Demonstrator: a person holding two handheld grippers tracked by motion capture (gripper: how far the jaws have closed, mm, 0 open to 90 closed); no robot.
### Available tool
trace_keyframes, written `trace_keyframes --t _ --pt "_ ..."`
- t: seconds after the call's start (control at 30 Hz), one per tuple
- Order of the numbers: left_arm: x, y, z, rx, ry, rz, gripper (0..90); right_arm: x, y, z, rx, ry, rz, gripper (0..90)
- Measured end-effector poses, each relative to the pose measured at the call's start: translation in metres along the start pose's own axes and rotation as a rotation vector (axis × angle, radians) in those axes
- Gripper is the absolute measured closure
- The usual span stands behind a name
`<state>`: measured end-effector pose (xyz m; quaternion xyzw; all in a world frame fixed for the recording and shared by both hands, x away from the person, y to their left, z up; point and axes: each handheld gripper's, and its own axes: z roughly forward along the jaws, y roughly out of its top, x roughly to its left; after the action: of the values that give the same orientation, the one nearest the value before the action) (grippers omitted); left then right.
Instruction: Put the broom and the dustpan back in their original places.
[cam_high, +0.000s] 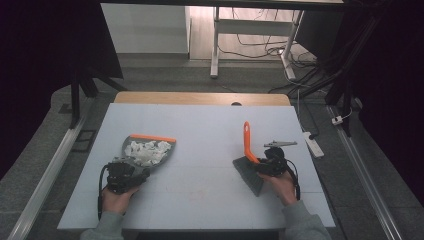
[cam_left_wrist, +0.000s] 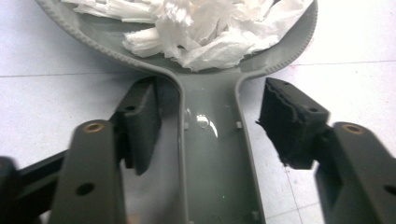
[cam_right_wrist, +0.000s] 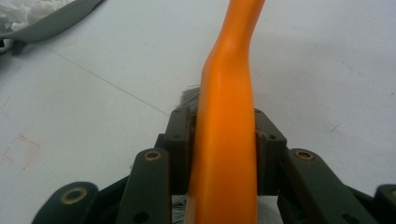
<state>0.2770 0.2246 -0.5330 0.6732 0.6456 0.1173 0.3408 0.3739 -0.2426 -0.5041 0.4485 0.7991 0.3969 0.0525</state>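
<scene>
A grey dustpan (cam_high: 131, 144) with an orange front lip lies on the white table at the left, holding a heap of white paper scraps (cam_high: 146, 152). My left gripper (cam_high: 131, 170) sits at its handle. In the left gripper view the jaws straddle the dustpan handle (cam_left_wrist: 210, 154) with a gap on each side, so the left gripper (cam_left_wrist: 210, 126) is open, and the scraps (cam_left_wrist: 205, 28) lie just ahead. At the right, my right gripper (cam_high: 260, 165) is shut on the orange handle (cam_right_wrist: 229, 116) of a brush (cam_high: 248, 172); its grey bristles (cam_high: 247, 177) rest on the table.
The white table top (cam_high: 200, 135) ends in a wooden strip (cam_high: 200, 98) at the far side. A power strip (cam_high: 312, 142) lies on the floor off the right edge. Cables and a white desk frame (cam_high: 215, 45) stand farther back.
</scene>
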Motion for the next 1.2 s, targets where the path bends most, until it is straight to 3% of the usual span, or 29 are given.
trace_keyframes --t 0.3,0.6,0.83,0.9,0.93,1.1,1.2 --pt "0.001 -0.001 -0.004 -0.012 -0.009 0.010 26.5 -0.007 0.000 0.003 0.034 -0.039 -0.010 56.5" --pt "0.004 -0.001 -0.009 -0.035 -0.032 0.009 24.1 -0.010 -0.001 0.009 0.071 -0.109 -0.009 45.2" --pt "0.004 -0.001 -0.010 -0.039 -0.037 0.015 23.8 -0.008 -0.001 0.010 0.072 -0.133 -0.011 40.8" --pt "0.004 -0.001 -0.010 -0.040 -0.033 0.021 23.7 -0.006 -0.001 0.010 0.064 -0.194 -0.048 36.9" --pt "0.004 -0.001 -0.010 -0.040 -0.033 0.026 23.7 -0.005 0.000 0.009 0.064 -0.202 -0.057 36.9" --pt "0.005 -0.001 -0.013 -0.044 -0.036 0.027 23.6 -0.005 -0.001 0.006 0.037 -0.208 -0.072 35.4" --pt "0.005 -0.001 -0.018 -0.059 -0.055 0.037 23.6 -0.001 0.000 -0.001 0.000 -0.186 -0.093 35.4"
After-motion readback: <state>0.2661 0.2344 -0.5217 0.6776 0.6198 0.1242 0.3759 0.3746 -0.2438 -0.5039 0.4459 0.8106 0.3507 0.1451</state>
